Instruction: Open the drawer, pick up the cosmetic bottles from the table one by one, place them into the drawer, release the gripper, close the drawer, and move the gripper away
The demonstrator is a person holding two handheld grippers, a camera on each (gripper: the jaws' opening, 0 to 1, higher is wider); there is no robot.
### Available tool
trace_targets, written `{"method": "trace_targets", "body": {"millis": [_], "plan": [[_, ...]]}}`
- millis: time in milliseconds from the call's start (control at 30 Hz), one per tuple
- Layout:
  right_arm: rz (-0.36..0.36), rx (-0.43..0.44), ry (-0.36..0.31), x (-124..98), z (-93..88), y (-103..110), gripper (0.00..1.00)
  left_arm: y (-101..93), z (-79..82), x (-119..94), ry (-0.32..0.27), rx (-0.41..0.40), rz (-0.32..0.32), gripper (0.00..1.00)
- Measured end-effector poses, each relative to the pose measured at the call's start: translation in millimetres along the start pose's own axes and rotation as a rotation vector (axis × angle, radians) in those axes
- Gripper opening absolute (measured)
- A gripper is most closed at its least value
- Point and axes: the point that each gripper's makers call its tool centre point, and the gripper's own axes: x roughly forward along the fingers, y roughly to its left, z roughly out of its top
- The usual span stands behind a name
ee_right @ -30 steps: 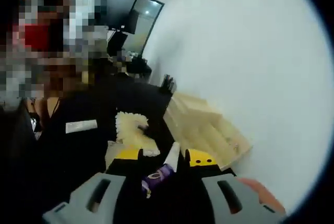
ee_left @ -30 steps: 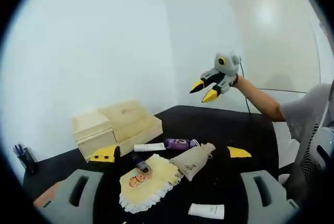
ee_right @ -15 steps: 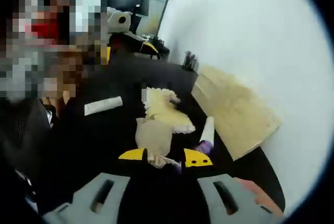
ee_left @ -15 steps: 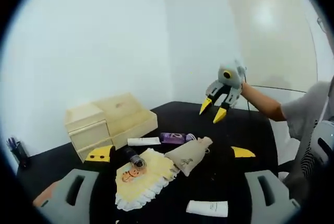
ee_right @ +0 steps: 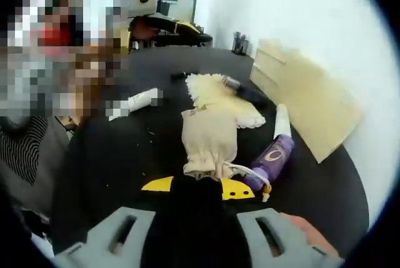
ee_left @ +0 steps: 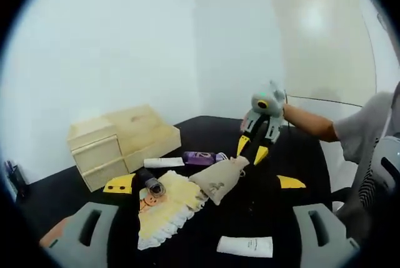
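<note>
Right gripper view: right gripper [ee_right: 197, 185] open, just above beige pouch [ee_right: 208, 140]

A wooden drawer unit [ee_left: 122, 144] is standing at the left of a black table [ee_left: 294, 162], its drawers sitting closed; a white tube [ee_left: 164, 162] and a purple bottle [ee_left: 201, 157] are lying end to end in front of it; a beige drawstring pouch [ee_left: 217, 180] is resting just beside the purple bottle; a frilled yellow cloth [ee_left: 164, 208] is lying left of the pouch, with a dark bottle [ee_left: 149, 181] lying on its upper edge; another white tube [ee_left: 244, 245] is lying nearer the camera; the left gripper [ee_left: 205, 184] is hanging with its yellow-tipped jaws spread wide; the right gripper [ee_left: 252, 148], held by a person's arm [ee_left: 310, 124], is pointing down at the pouch's neck, its jaws parted.
</note>
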Motion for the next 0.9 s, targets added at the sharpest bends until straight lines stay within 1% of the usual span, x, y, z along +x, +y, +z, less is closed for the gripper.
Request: {"method": "trace_targets", "body": {"millis": [100,133,300,333,367,433,467,533,567,600,667,700,767,800,833,900], "plan": [[0.003,0.013,0.008,6.0,-0.4,-0.7,0.23,-1.2,-3.4,0.6,0.009,0.001,-0.004,0.82],[0.003,0.016,0.007,8.6,0.5,2.5,0.23,-1.5,-4.2,0.9,0.011,0.001,-0.006,0.82],[-0.017,0.056,-0.021,15.2,5.9,5.7,0.25,-0.7,-6.5,2.4,0.014,0.001,-0.006,0.82],[-0.033,0.079,-0.027,16.5,6.7,4.1,0.24,-0.7,-6.9,3.0,0.014,-0.001,-0.007,0.82],[-0.035,0.076,-0.033,17.7,7.4,3.8,0.24,-0.7,-7.4,3.7,0.013,-0.003,-0.008,0.82],[-0.073,0.11,-0.055,20.6,10.3,-2.1,0.23,-0.9,-9.0,5.6,0.014,-0.007,-0.012,0.82],[-0.064,0.101,-0.06,21.9,10.5,0.5,0.23,-1.7,-9.9,6.5,0.013,-0.012,-0.017,0.82],[-0.079,0.104,-0.07,24.4,12.0,0.0,0.21,-4.0,-12.2,8.8,0.011,-0.02,-0.026,0.81],[-0.086,0.071,-0.072,24.5,12.4,0.5,0.16,-5.2,-13.8,10.0,0.013,-0.021,-0.03,0.81],[-0.099,0.056,-0.071,24.5,12.7,-1.6,0.13,-6.8,-15.9,11.4,0.018,-0.021,-0.035,0.81],[-0.092,0.034,-0.073,24.8,13.9,1.9,0.09,-8.4,-18.3,13.0,0.025,-0.022,-0.042,0.8],[-0.089,-0.007,-0.063,24.7,13.8,4.1,0.06,-9.0,-18.9,13.6,0.025,-0.026,-0.045,0.8],[-0.116,-0.083,-0.071,23.9,17.8,2.9,0.03,-10.2,-18.5,14.9,0.02,-0.032,-0.05,0.79],[-0.108,-0.125,-0.072,23.2,18.9,4.8,0.03,-10.8,-18.7,15.5,0.021,-0.033,-0.053,0.78],[-0.115,-0.144,-0.065,22.2,19.7,5.6,0.02,-12.2,-19.2,16.3,0.023,-0.033,-0.06,0.78],[-0.103,-0.223,-0.07,18.1,26.4,7.2,0.01,-13.8,-20.5,18.9,0.03,-0.03,-0.066,0.78]]}}
